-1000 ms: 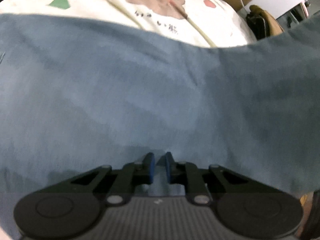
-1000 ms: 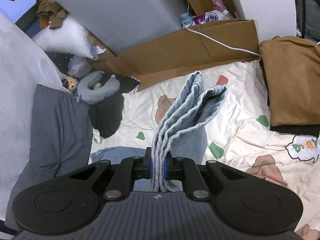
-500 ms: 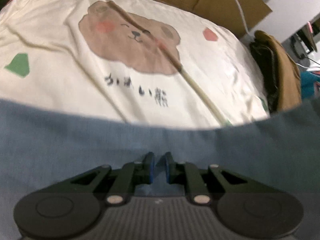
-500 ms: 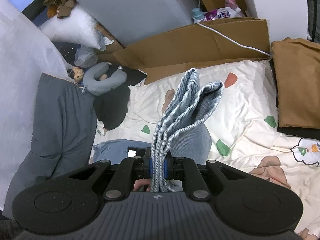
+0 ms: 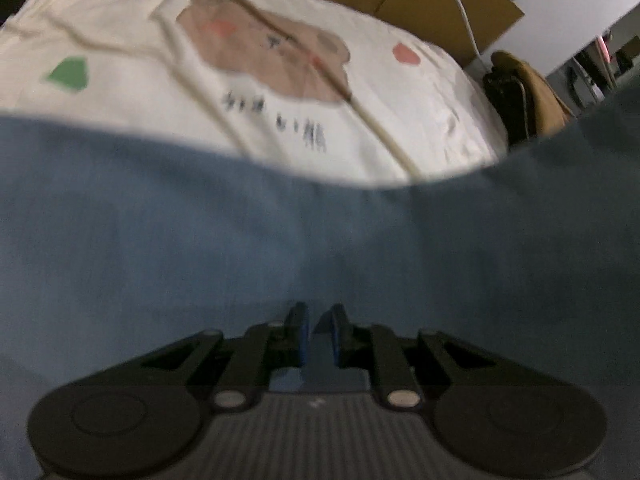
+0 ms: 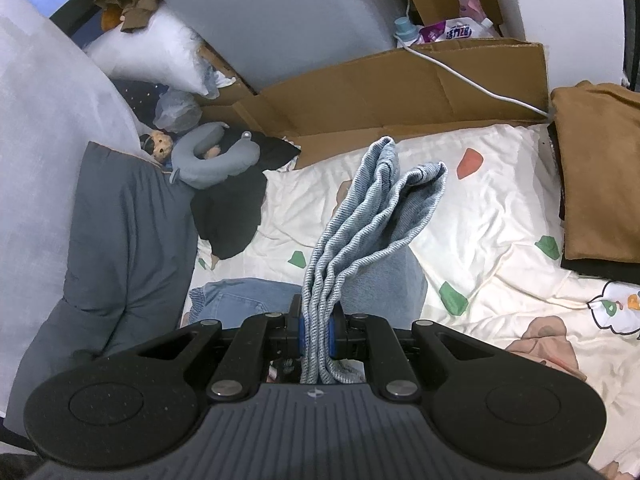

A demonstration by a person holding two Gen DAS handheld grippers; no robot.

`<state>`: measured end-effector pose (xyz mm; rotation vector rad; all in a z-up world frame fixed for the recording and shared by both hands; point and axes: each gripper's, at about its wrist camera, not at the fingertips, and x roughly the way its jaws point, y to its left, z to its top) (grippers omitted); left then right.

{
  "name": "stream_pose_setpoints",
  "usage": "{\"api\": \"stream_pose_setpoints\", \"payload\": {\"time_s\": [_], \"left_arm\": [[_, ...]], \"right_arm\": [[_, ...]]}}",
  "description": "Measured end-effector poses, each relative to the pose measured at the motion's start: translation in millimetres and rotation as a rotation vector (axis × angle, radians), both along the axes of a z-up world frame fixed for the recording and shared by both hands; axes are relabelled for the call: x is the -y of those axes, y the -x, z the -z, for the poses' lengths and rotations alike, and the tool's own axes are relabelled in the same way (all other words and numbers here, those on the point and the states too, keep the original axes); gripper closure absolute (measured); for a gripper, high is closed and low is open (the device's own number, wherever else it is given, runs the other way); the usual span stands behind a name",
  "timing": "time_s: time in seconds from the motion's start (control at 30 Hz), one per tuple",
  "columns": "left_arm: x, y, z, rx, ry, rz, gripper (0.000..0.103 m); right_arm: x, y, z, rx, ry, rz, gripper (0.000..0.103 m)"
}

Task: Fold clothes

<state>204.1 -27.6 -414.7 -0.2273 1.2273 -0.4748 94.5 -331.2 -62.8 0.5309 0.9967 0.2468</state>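
Right gripper [image 6: 316,332] clamps bunched denim jeans [image 6: 372,216], lifted above printed bedsheet [image 6: 500,216] for folding. Left gripper [image 5: 319,330] jaws narrow; same denim appears pinched between, spread taut over sheet.

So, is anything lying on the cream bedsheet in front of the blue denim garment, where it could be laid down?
Nothing visible does. The right gripper is shut on the blue denim garment; the cream printed bedsheet ahead is bare. The folded brown cloth lies off to the right.
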Motion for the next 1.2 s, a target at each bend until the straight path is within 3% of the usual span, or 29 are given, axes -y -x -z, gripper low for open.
{"api": "stream_pose_setpoints", "payload": {"time_s": [0.4, 0.6, 0.73, 0.83, 0.93, 1.1, 1.2], "left_arm": [[-31.4, 88.1, 13.5, -0.163, 0.054, 0.034, 0.091], [-56.3, 102.1, 16.4, -0.199, 0.119, -0.020, 0.092], [-66.3, 109.1, 14.6, -0.198, 0.134, -0.005, 0.092], [-85.1, 117.2, 7.0, -0.181, 0.166, -0.051, 0.089], [-114.9, 127.3, -13.4, -0.092, 0.168, -0.142, 0.088], [-170.4, 135.4, -43.8, 0.007, 0.199, -0.301, 0.086], [-203.3, 142.4, -50.0, 0.016, 0.236, -0.417, 0.086]], "right_arm": [[-39.0, -7.2, -14.0, 0.032, -0.029, -0.044, 0.093], [-75.8, -19.1, -25.7, 0.070, -0.077, -0.115, 0.093], [-105.1, -31.2, -35.3, 0.065, -0.108, -0.174, 0.093], [-129.3, -49.6, -38.8, 0.046, -0.106, -0.220, 0.093], [-156.4, -66.0, -36.1, 0.028, -0.087, -0.269, 0.093], [-198.1, -89.7, -14.8, -0.032, -0.069, -0.324, 0.093], [-219.0, -101.2, -2.0, -0.046, -0.060, -0.345, 0.094]]}}
